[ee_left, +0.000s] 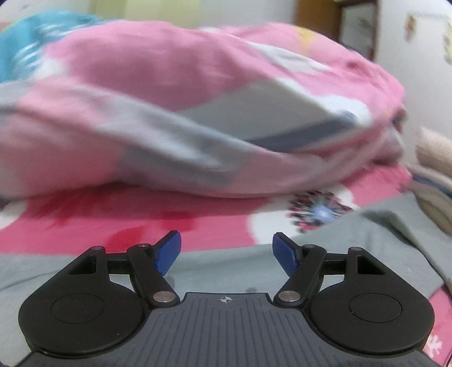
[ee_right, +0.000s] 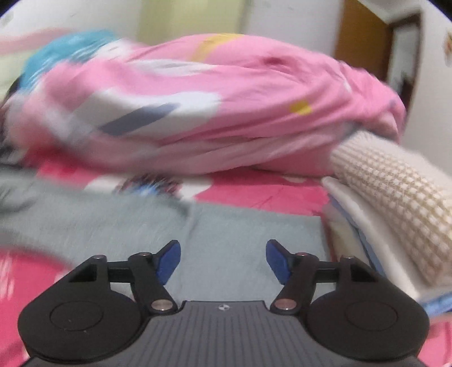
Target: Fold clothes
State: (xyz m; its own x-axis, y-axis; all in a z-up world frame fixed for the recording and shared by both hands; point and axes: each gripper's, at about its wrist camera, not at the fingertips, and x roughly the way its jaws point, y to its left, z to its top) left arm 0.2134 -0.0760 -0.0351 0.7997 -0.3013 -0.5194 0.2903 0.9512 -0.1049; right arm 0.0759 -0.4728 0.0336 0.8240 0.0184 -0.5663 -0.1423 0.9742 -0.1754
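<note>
I had both sets of tongs wide and empty: left gripper (ee_left: 226, 251), right gripper (ee_right: 223, 258). Grey garment (ee_right: 240, 234) lay flat on the floral bedsheet (ee_left: 141, 225) beneath them. Risk, as I judged it: the pink bedding heap (ee_left: 197, 98) close behind could snag a fold.

Left wrist view: I look forward along my left gripper (ee_left: 226, 251), tilted a little downward, low and close over a grey garment (ee_left: 367, 240) spread on the pink flowered bedsheet (ee_left: 141, 223). Just ahead rises a pink bundled quilt (ee_left: 169, 84), near enough to fill most of the frame; wall and a brown door frame (ee_left: 316, 19) beyond.

Right wrist view: same forward, slightly downward look along my right gripper (ee_right: 223, 259), equally low and close. A cream knitted cloth (ee_right: 395, 192) sits to its right.

Shared: the quilt (ee_right: 254, 98), the sheet (ee_right: 254, 192), the grey garment (ee_right: 248, 231), the door frame (ee_right: 364, 36). Both views blurred.
</note>
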